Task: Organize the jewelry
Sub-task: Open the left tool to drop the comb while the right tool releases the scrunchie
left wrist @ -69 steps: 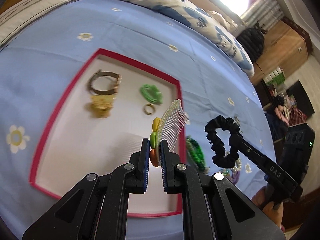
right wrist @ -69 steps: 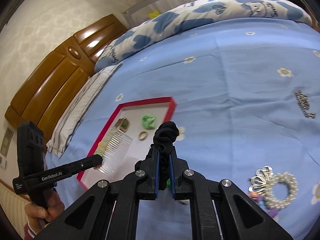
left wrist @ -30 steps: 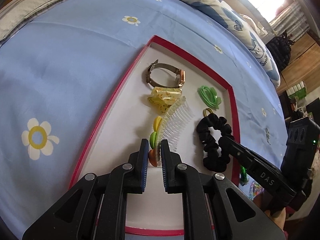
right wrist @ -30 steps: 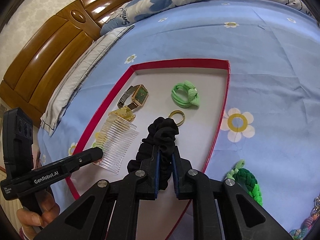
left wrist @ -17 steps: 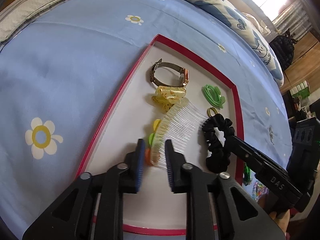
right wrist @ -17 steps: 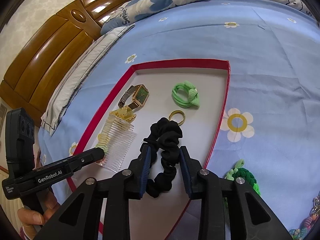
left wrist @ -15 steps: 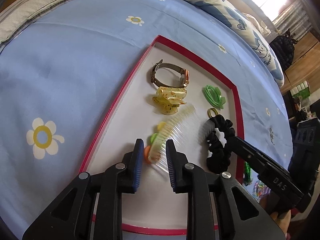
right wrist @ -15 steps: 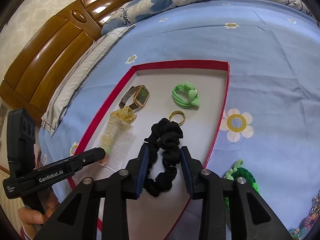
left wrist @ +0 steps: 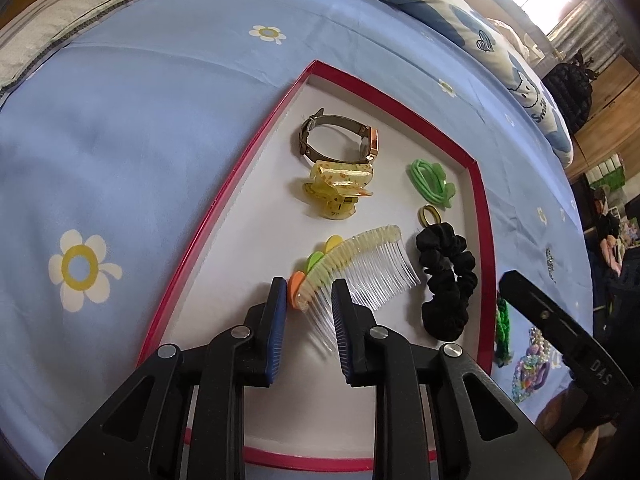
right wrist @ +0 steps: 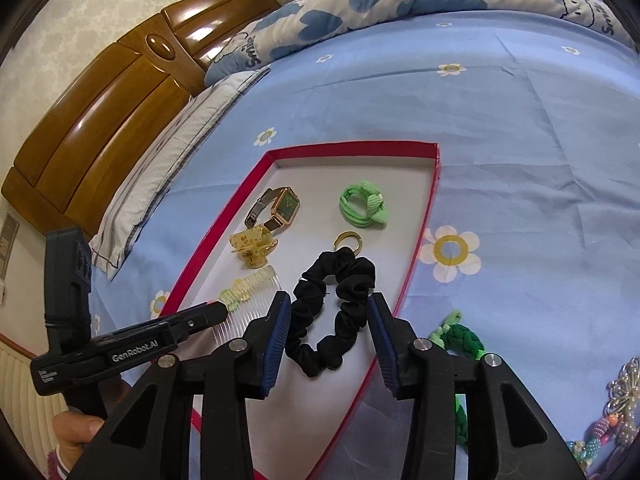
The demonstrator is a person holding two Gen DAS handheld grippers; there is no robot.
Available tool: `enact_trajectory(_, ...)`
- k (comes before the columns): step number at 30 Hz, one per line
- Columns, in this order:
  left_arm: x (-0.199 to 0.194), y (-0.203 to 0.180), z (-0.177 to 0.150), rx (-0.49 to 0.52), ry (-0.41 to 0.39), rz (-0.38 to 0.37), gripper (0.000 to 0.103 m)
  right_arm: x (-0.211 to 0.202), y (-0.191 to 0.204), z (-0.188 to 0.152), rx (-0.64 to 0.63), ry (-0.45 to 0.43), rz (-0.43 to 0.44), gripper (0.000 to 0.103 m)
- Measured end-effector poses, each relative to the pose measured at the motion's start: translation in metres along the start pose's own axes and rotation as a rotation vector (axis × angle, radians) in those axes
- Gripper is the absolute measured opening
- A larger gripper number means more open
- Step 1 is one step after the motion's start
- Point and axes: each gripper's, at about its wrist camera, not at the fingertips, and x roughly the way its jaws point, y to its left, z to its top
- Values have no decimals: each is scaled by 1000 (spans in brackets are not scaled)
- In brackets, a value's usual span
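The clear-toothed plastic comb (left wrist: 360, 268) and ruffled black scrunchie (right wrist: 334, 312) lie flat in the red-rimmed tray (left wrist: 224, 204). Both grippers tilt steeply down: left gripper (left wrist: 310, 300) parted, pressing nothing; right gripper (right wrist: 328, 316) just widened, jaws clear of the scrunchie.

Comb (left wrist: 360, 264), black scrunchie (right wrist: 332, 312) — seemingly flat in tray (left wrist: 224, 208).

A home bedroom is showing: a bed (right wrist: 520, 120) wearing a flowered blue sheet, a wooden headboard (right wrist: 112, 96) standing behind its patterned pillow (right wrist: 360, 4).
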Motion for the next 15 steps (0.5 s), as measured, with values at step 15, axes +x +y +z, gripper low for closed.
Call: enact_trajectory(15, -44, -36, -13, 56, -72, -36, 42, -75, -30, -28, 45, -92, -26, 46)
